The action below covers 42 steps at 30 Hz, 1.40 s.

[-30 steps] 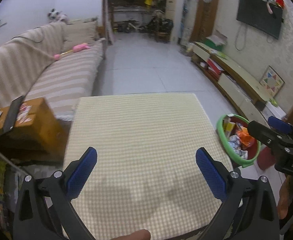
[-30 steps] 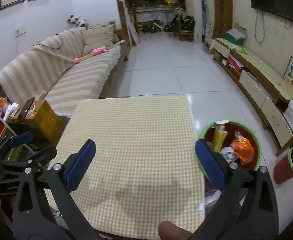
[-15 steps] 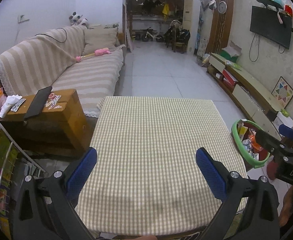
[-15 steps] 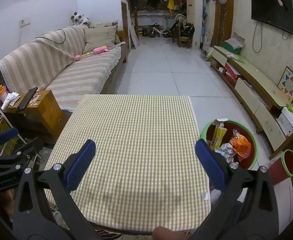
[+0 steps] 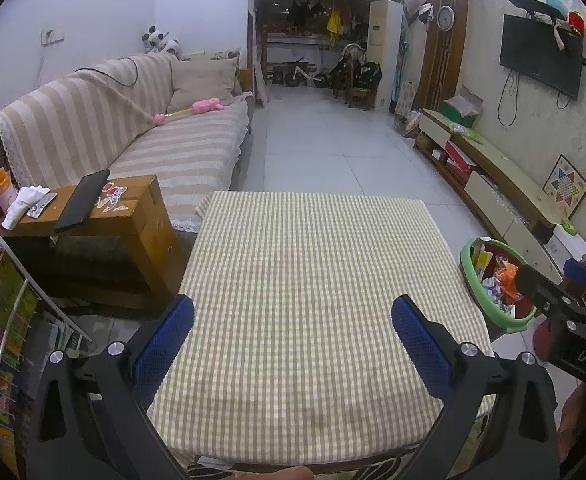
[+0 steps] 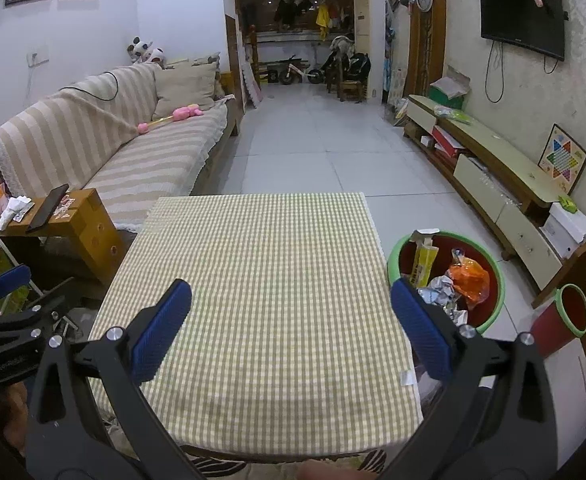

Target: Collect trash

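Both grippers lifted back from a second ago, more room in view | left gripper (image 5: 292, 334) and right gripper (image 6: 291, 320) spread wide, empty | tablecloth (image 6: 261, 280) ahead bare | trash in green-rimmed bin (image 6: 493, 268) off my right | collection looks finished.

Left gripper (image 5: 292, 334) spread above checked table (image 5: 313, 264), trash basin (image 5: 493, 280) right

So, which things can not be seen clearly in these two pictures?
- Left wrist view: the green-rimmed bin is partly hidden by the right gripper.
- Right wrist view: the bin's bottom is buried under trash.
- Both views: the floor under the table is covered by its cloth.
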### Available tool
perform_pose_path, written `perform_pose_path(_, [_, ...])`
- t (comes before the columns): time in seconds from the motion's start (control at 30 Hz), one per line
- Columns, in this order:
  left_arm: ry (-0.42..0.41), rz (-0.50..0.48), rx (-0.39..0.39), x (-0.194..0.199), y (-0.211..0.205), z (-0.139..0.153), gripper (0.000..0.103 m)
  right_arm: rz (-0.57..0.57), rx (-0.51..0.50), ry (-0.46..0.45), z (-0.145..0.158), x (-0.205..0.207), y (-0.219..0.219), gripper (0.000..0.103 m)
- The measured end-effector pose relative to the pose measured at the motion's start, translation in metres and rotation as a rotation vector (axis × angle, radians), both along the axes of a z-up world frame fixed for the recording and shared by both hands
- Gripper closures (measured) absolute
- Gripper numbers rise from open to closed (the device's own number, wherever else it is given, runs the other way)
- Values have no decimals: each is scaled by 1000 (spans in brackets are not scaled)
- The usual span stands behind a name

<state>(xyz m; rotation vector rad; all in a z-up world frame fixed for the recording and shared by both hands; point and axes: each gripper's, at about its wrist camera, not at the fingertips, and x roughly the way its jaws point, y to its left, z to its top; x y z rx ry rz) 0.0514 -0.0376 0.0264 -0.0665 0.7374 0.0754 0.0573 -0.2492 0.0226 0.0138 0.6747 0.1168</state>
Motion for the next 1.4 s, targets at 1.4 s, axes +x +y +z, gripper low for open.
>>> perform_pose_path(1.4, [13, -7, 2, -3, -4, -3, 8, 15, -8, 38, -13, -8, -2, 5])
